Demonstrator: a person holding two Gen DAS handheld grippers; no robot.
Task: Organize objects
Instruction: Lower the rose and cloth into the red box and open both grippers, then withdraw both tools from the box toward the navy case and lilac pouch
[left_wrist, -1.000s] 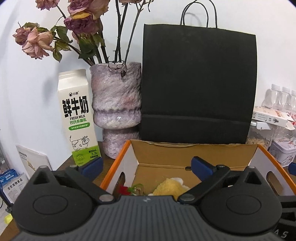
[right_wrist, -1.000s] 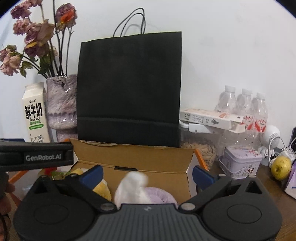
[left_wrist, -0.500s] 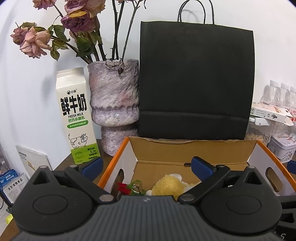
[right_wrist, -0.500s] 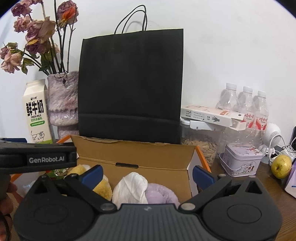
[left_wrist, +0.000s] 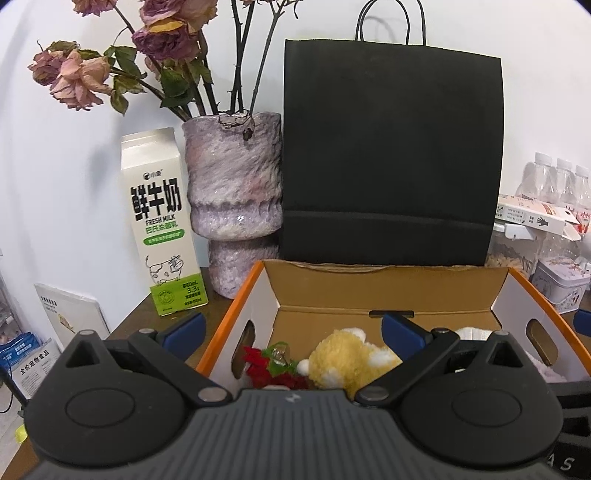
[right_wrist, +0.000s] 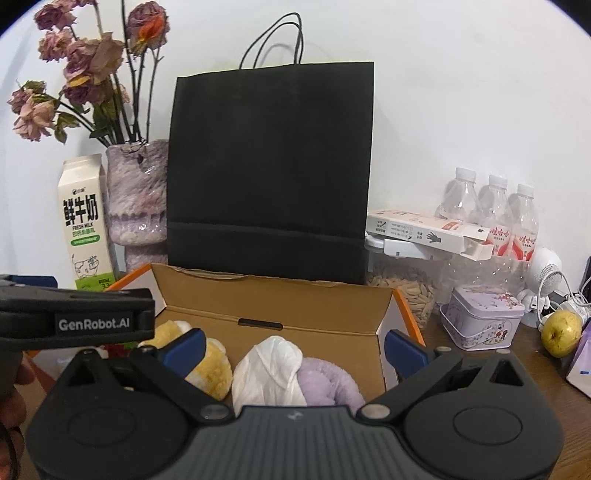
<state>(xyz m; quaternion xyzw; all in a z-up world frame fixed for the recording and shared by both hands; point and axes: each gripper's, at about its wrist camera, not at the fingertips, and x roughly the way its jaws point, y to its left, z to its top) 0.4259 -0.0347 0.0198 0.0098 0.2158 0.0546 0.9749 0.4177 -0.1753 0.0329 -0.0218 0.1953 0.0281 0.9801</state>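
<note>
Inside the cardboard box (right_wrist: 273, 306) on the counter (right_wrist: 517, 369) several things already lie — a yellow plush toy (left_wrist: 347, 362), a red and green trinket (left_wrist: 269, 367), a white plastic bag (right_wrist: 269, 365) and a purple plush (right_wrist: 328, 380). Both grippers hover over it, left gripper (left_wrist: 293, 332) and right gripper (right_wrist: 293, 343) each spread wide and carrying nothing. Packing looks well advanced. Left outside — the milk carton (left_wrist: 162, 221), tin (right_wrist: 484, 317) and pear (right_wrist: 561, 332); whether they belong in the box I cannot tell.
</note>
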